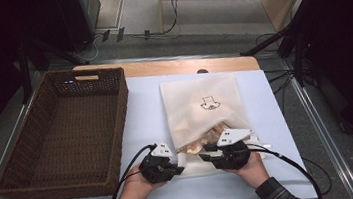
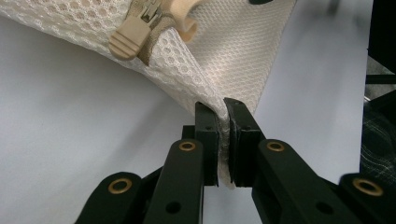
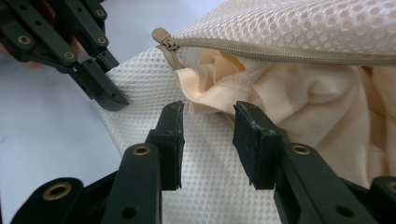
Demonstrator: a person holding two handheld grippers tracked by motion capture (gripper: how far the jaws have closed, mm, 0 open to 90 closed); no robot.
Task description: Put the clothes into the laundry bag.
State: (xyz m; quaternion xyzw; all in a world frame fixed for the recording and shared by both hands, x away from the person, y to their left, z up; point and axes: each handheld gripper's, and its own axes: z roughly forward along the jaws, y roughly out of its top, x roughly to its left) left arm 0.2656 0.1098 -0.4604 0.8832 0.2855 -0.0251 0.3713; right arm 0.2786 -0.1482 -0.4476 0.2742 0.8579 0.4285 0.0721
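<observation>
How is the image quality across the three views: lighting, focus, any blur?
High view: evenly lit table, soft and low in detail, dark at both sides. Left gripper view: mesh bag and left gripper sharp, the far right edge blurred. Right gripper view: right gripper, zipper and peach cloth crisp, no glare.

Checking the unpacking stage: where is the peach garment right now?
In the high view, the garment pokes from the mesh bag's open near end, between the left gripper and right gripper; in the right gripper view it lies under the zipper.
</observation>
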